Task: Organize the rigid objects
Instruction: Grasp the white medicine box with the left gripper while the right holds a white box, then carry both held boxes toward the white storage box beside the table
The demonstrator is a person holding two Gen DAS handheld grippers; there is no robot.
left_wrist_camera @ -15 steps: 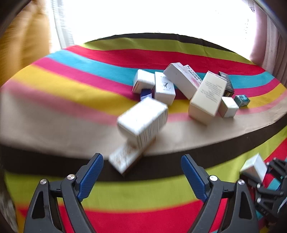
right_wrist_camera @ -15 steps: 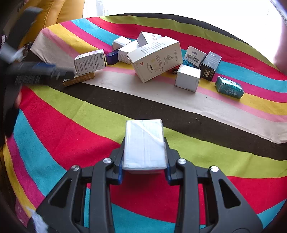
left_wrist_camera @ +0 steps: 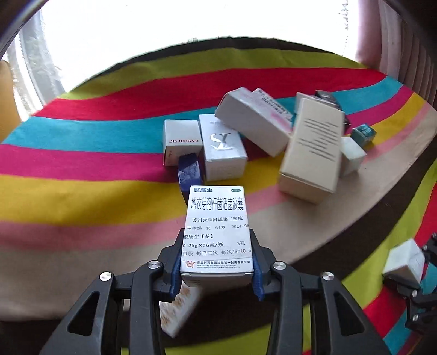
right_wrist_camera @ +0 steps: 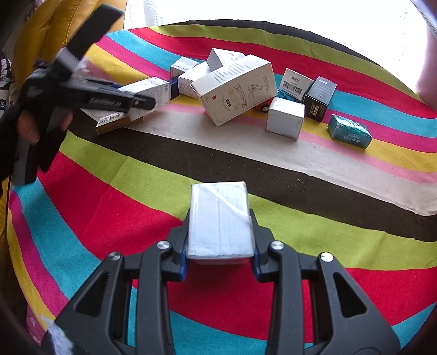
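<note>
My left gripper (left_wrist_camera: 217,259) is shut on a white medicine box (left_wrist_camera: 217,215) with printed Chinese text, its blue pads pressing both long sides. Beneath it lies a flat orange-and-white box (left_wrist_camera: 177,308). In the right wrist view that same left gripper (right_wrist_camera: 144,102) shows at the left with a hand on its handle. My right gripper (right_wrist_camera: 220,237) is shut on a plain white plastic-wrapped box (right_wrist_camera: 218,215), held above the striped cloth (right_wrist_camera: 109,218); it also appears at the edge as the right gripper (left_wrist_camera: 418,270).
A pile of boxes lies further back: a large cream box (right_wrist_camera: 235,87), a white cube (right_wrist_camera: 285,117), a black box (right_wrist_camera: 319,95), a teal packet (right_wrist_camera: 349,131), and grey-white boxes (left_wrist_camera: 221,147). A yellow cushion (right_wrist_camera: 54,21) sits at the far left.
My left gripper, open half a second ago, has moved forward and closed on the medicine box that leaned on the flat box. The right gripper keeps its white box, hardly moved.
</note>
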